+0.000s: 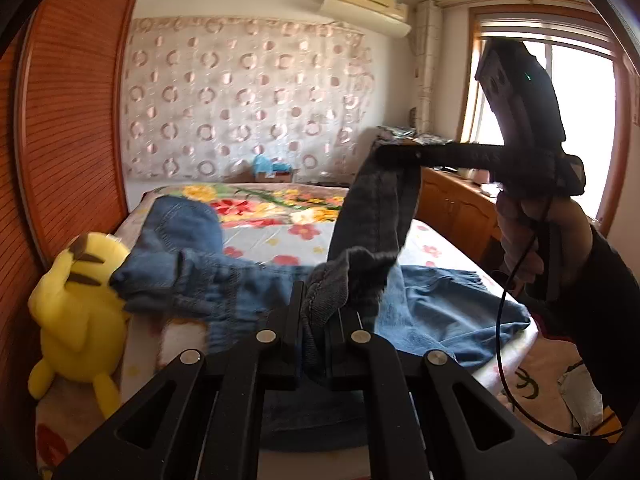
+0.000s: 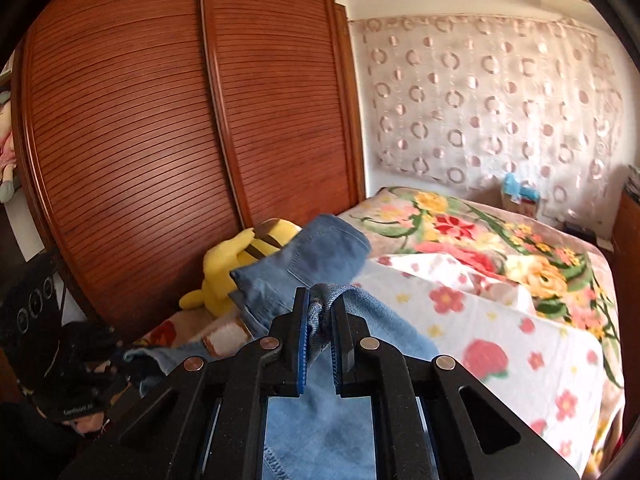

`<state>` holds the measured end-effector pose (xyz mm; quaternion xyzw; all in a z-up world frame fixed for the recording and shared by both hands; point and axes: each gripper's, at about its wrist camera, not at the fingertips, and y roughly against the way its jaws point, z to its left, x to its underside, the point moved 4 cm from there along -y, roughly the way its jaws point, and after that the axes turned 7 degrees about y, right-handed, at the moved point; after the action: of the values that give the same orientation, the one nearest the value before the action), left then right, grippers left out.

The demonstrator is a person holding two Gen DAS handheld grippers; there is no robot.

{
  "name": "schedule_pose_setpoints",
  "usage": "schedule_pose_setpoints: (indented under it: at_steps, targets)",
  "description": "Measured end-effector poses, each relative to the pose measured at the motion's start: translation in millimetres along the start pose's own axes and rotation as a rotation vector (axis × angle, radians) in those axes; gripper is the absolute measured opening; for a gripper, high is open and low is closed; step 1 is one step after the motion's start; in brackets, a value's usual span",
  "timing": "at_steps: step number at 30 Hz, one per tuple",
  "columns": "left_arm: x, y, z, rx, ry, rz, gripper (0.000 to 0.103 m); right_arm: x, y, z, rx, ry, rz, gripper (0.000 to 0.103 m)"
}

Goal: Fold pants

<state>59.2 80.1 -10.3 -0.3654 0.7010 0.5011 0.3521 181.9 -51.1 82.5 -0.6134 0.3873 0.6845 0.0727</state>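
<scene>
Along the left edge of both views runs the reddish-brown slatted wooden wardrobe [image 1: 68,120], its sliding doors closing off that side of the bed. Against its foot sits a yellow plush toy with black-tipped ears [image 1: 80,312]; one bunched end of the blue denim pants [image 1: 180,248] lies touching it, and my right wrist view shows the toy just behind that same lifted fold. Behind the bed hangs a pale pink curtain with a pattern of rings [image 1: 240,96], and a cream air conditioner [image 1: 366,6] is mounted above it. A floral blanket with red and yellow flowers [image 1: 276,204] covers the far part of the bed, and a white sheet with small red flowers [image 2: 500,344] covers the nearer part. Farther right stand a low wooden cabinet [image 1: 456,208] and a bright window [image 1: 560,120].

The pants are partly raised off the sheet, the rest spread flat and wrinkled on the bed. My left gripper [image 1: 320,312] is clenched on a bunched hem of the denim, which looks dark and grey against the light. From there a strip of the cloth rises to my right gripper [image 1: 394,156], held higher, which pinches its top end. My right wrist view shows those black fingers closed on a stitched edge of light blue denim, with the cloth hanging below them. My right hand [image 1: 528,240] grips the handle, a black cable [image 1: 500,320] looping down from it
</scene>
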Motion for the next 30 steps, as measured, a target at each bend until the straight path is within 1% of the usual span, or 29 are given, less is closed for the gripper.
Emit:
schedule_pose_setpoints:
  at_steps: [1,6,10,14,19,21,23,24,25,26,27,29,30]
  targets:
    - [1.8,-1.0,5.4,-0.01,0.007,0.005,0.008,1.0,-10.9,-3.9,-0.002,0.004,0.006,0.009]
    - [10.4,-2.3,25.5,-0.047,0.033,0.02,0.008,-2.7,-49.6,0.8,-0.021,0.018,0.044,0.008]
    - [17.6,0.2,36.6,-0.064,0.05,0.027,0.008,-10.1,-64.3,1.6,-0.048,0.023,0.057,0.008]
    - [31.5,-3.7,53.2,-0.075,0.085,0.059,0.008,-17.7,-95.1,7.9,-0.072,0.025,0.076,0.008]
    - [49.9,-16.2,71.2,-0.116,0.126,0.1,0.009,-16.4,-137.3,18.1,-0.087,0.046,0.123,0.008]
    - [56.4,-18.9,77.0,-0.121,0.137,0.112,0.016,-13.4,-153.0,22.5,-0.079,0.066,0.149,0.008]
    - [60.6,-20.9,83.8,-0.137,0.15,0.124,0.03,-11.4,-169.3,24.8,-0.072,0.063,0.175,0.008]
    - [61.2,-21.0,86.6,-0.144,0.158,0.123,0.034,-8.7,-176.3,23.3,-0.067,0.056,0.189,0.008]
    - [61.3,-20.9,89.4,-0.15,0.169,0.121,0.046,-8.4,-181.2,22.0,-0.06,0.052,0.201,0.008]
    - [61.2,-19.4,92.5,-0.153,0.183,0.113,0.048,-6.3,-185.6,20.1,-0.055,0.042,0.212,0.009]
    - [60.9,-18.5,93.8,-0.146,0.192,0.111,0.048,-5.1,-189.2,19.6,-0.058,0.032,0.22,0.009]
    - [60.9,-17.8,95.3,-0.137,0.196,0.113,0.048,-1.1,-191.8,18.7,-0.096,0.007,0.233,0.024]
    - [60.9,-18.6,95.0,-0.146,0.19,0.113,0.048,-0.1,-190.7,18.1,-0.103,0.004,0.231,0.027]
